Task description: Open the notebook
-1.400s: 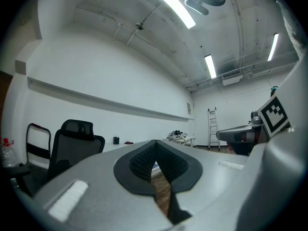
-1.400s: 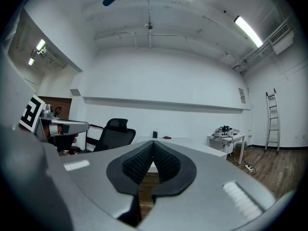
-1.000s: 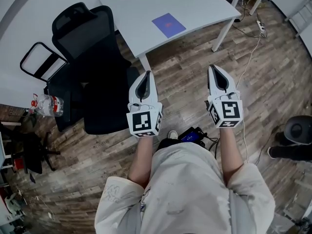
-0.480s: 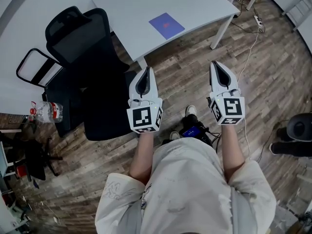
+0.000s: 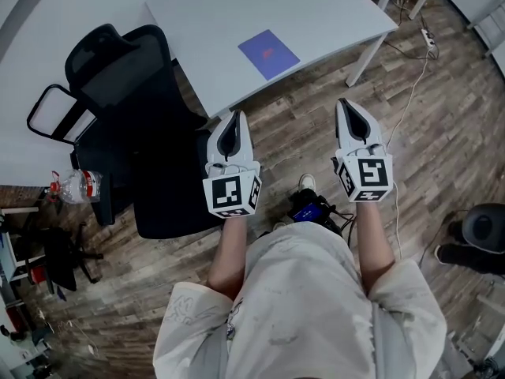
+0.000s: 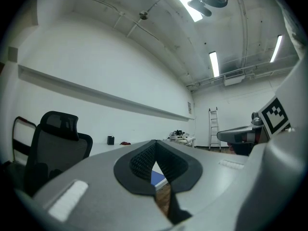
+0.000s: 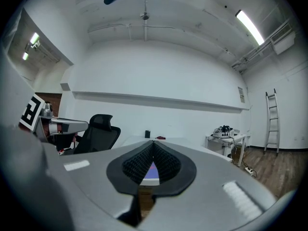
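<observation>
A closed purple notebook (image 5: 269, 54) lies flat on the white table (image 5: 316, 10), near its front edge. Both grippers are held level over the wooden floor, short of the table and apart from the notebook. My left gripper (image 5: 233, 116) points at the table's near corner, jaws shut and empty. To its right, my right gripper (image 5: 345, 103) is also shut with nothing in it. A sliver of the notebook (image 6: 158, 178) shows through the gap behind the left gripper's (image 6: 155, 142) closed tips. The notebook (image 7: 151, 171) shows likewise behind the right gripper's (image 7: 153, 142) tips.
A black office chair (image 5: 126, 77) stands left of the table, close beside my left gripper. A water bottle (image 5: 79, 188) lies on the floor at far left. Cables and a power strip (image 5: 427, 36) run along the floor at right, past the table leg (image 5: 364, 50). A black device (image 5: 309, 210) sits by the person's feet.
The person has stepped toward the table, so table and notebook sit nearer to both grippers. Both grippers went forward together and stayed shut.
</observation>
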Available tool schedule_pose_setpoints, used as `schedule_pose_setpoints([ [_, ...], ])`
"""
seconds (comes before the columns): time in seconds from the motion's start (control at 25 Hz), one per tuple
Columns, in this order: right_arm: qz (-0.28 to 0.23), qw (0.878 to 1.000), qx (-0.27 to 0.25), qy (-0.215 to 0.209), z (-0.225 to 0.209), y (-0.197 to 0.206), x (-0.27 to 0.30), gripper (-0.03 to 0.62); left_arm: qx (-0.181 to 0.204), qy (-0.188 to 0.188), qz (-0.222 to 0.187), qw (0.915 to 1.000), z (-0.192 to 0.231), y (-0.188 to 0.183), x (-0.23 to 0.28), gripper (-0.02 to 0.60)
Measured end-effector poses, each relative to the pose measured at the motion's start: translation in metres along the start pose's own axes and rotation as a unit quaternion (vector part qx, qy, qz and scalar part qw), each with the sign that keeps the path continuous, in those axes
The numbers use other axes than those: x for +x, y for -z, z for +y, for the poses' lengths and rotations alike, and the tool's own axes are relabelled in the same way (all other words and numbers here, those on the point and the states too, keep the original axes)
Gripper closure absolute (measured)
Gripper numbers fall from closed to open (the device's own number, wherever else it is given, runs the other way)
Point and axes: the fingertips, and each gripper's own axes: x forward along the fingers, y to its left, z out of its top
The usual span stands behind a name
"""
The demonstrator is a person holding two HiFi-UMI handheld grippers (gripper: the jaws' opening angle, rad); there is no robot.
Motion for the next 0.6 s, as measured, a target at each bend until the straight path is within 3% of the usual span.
schedule_pose_setpoints([
  [0.36, 0.001, 1.000, 0.017, -0.005, -0.229, 0.013, 0.144, 0.588, 0.010, -0.009, 0.012, 0.9998, -0.086, 0.015, 0.250, 0.566],
  [0.6, 0.000, 1.000, 0.018, -0.011, -0.326, 0.007, 0.234, 0.589, 0.015, -0.018, 0.011, 0.9997, -0.106, 0.012, 0.378, 0.566],
])
